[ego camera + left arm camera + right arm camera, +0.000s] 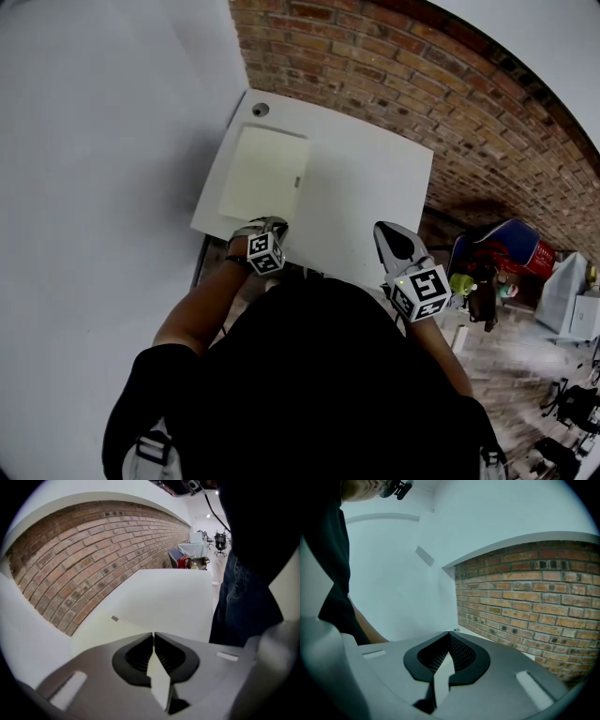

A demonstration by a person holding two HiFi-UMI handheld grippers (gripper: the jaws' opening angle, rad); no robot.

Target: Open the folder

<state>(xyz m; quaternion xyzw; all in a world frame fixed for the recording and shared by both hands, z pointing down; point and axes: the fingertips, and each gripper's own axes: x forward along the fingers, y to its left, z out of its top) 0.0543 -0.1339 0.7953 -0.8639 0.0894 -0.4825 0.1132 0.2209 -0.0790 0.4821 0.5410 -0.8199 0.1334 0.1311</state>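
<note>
Lying flat on the left part of the smooth white bench, the folder is a pale cream rectangle with a matte cover and a small grey tab on its right edge. A rough red brick wall runs along the bench's far side, and a small round fitting sits in the far left corner.

The left claw points steeply down at the folder's near right corner. Its grey jaws are pressed together there, and the cover's edge runs straight into their tips, so it is clenched on that corner. A bare forearm reaches forward behind it, with the black-and-white marker cube on top.

The right claw is held over the bench's near edge, well apart from the folder and only slightly tilted down. Its ribbed black pads meet with nothing between them.
</note>
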